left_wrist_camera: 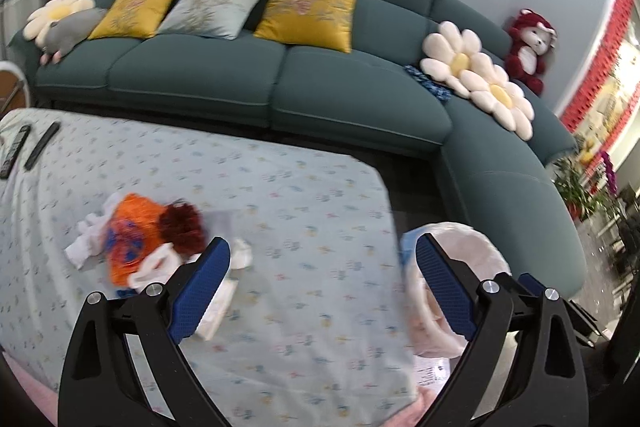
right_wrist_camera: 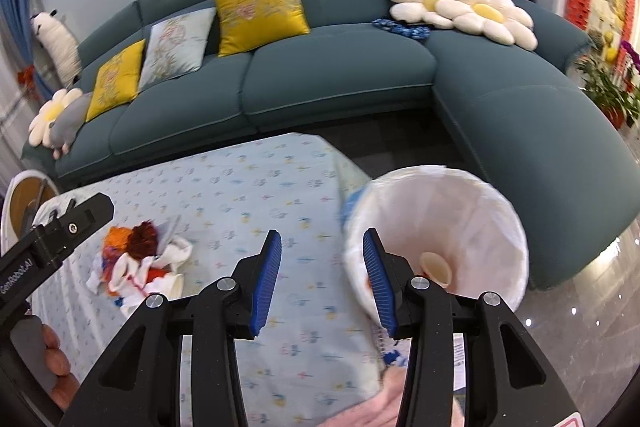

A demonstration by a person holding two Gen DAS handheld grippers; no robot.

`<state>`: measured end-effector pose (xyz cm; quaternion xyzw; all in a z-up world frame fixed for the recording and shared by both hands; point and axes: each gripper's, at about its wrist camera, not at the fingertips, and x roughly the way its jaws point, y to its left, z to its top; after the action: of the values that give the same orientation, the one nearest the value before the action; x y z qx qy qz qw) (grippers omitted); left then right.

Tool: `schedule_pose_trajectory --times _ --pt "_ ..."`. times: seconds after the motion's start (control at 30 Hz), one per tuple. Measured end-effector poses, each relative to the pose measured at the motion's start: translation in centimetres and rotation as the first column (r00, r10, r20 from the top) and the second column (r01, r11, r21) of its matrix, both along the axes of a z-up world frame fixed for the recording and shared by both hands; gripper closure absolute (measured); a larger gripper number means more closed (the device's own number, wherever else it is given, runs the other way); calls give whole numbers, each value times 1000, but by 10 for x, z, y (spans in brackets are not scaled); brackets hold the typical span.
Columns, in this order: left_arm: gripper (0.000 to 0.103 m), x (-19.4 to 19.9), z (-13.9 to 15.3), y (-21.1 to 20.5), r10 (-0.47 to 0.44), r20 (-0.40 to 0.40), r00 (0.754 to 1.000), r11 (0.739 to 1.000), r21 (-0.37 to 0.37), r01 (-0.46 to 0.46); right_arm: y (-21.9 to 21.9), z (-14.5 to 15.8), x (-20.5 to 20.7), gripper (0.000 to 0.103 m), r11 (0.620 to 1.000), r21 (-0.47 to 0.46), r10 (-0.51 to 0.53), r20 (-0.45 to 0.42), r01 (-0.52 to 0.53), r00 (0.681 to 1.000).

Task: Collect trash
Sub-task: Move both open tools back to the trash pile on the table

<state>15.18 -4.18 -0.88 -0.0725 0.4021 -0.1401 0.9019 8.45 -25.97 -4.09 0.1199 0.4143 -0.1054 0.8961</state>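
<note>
- A round pale disc [right_wrist_camera: 436, 269] was seen already inside the white-lined waste bin [right_wrist_camera: 480, 187]
- A heap of orange, red and white scraps [left_wrist_camera: 148, 247] was left on the floral-clothed table [left_wrist_camera: 280, 187]
- Both the left tongs [left_wrist_camera: 322, 287] and the right tongs [right_wrist_camera: 322, 281] were held apart, with nothing gripped

A big green sofa [left_wrist_camera: 248, 79] curves around the room. Two yellow pillows [left_wrist_camera: 308, 9] and a pale blue pillow [left_wrist_camera: 212, 7] lean on its back. Two white flower cushions [left_wrist_camera: 480, 75] lie on the corner seat, beside a red teddy bear [left_wrist_camera: 528, 51]. Two black remotes [left_wrist_camera: 42, 145] lie on the flowery tablecloth [left_wrist_camera: 280, 195].
</note>
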Motion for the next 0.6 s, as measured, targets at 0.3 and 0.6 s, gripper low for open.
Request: schedule_pose_trajectory --times 0.3,0.6 --pt "13 2 -21 70 83 -29 996 996 33 -82 62 -8 10 61 995 11 95 -24 -95 995" --pt "13 3 -62 118 79 -86 993 993 97 -70 120 -40 16 61 978 47 205 -85 -202 975"
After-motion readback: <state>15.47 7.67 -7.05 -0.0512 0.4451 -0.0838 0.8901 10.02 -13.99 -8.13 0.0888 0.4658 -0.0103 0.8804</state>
